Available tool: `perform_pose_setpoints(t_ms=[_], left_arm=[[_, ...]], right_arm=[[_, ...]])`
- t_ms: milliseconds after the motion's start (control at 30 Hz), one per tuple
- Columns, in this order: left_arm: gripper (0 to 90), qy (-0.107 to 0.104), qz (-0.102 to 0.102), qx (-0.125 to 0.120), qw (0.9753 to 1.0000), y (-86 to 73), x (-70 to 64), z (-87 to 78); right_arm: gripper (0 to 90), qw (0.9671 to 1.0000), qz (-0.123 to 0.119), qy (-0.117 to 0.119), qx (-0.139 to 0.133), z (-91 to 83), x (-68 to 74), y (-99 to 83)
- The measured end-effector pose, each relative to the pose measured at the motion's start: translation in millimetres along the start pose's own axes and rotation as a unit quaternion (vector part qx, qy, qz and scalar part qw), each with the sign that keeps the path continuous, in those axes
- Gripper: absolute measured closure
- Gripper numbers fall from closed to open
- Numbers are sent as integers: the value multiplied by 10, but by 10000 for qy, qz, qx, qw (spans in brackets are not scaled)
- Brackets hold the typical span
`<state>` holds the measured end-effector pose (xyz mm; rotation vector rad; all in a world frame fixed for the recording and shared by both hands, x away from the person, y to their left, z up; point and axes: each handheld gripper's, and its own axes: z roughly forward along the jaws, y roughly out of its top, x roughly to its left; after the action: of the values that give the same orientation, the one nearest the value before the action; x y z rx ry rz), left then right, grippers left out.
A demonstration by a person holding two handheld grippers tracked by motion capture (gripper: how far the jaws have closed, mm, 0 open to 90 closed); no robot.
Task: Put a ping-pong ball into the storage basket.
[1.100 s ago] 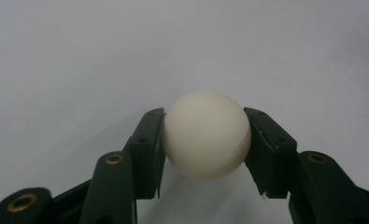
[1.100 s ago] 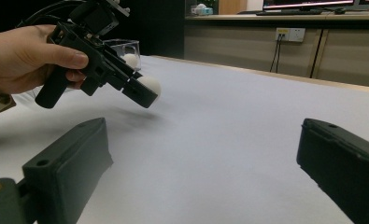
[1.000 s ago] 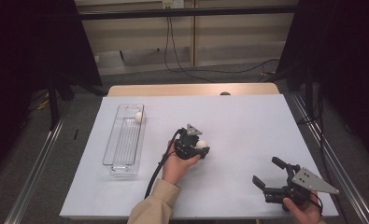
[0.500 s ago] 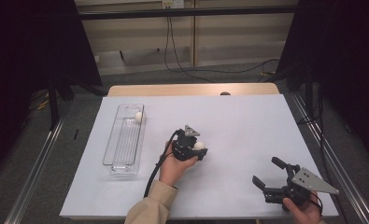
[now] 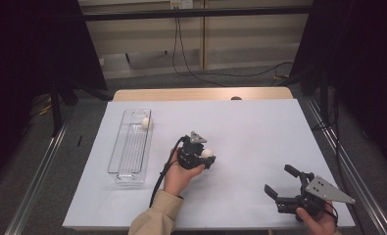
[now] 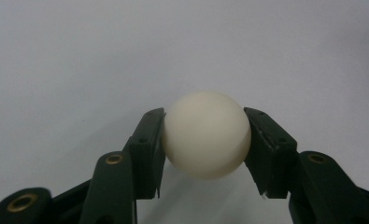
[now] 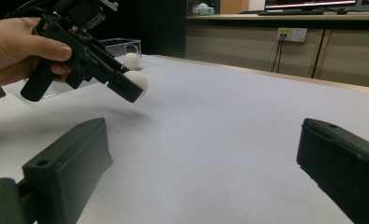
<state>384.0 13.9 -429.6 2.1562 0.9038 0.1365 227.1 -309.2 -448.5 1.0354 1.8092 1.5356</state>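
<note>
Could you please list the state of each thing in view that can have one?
Left hand-held gripper: shut on a white ball, held above the table.
Held ball: clamped between both jaws, lifted off the table.
Right hand-held gripper: open, jaws wide apart, nothing in them.
Clear tray: upright on the table, open top.
Second ball: lying inside the tray at its far end.

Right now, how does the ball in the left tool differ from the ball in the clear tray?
The held ball is clamped between the left tool's jaws, lifted off the table; the tray ball lies loose at the far end of the tray. The held ball sits mid-table, the tray ball farther off to the left. Both are white, round, and look alike in size.
</note>
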Motion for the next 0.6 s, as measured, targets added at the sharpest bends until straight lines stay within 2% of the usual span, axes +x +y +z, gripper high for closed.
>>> perform_pose_setpoints(t_ms=[200,600], left_arm=[[512,15,4,10,10000,-10,13,-7],[512,-14,-129,-27,9999,-28,67,-71]], right_arm=[[22,10000,-4,1,-9,5,1,2],[22,10000,12,-8,-19,-1,-5,5]])
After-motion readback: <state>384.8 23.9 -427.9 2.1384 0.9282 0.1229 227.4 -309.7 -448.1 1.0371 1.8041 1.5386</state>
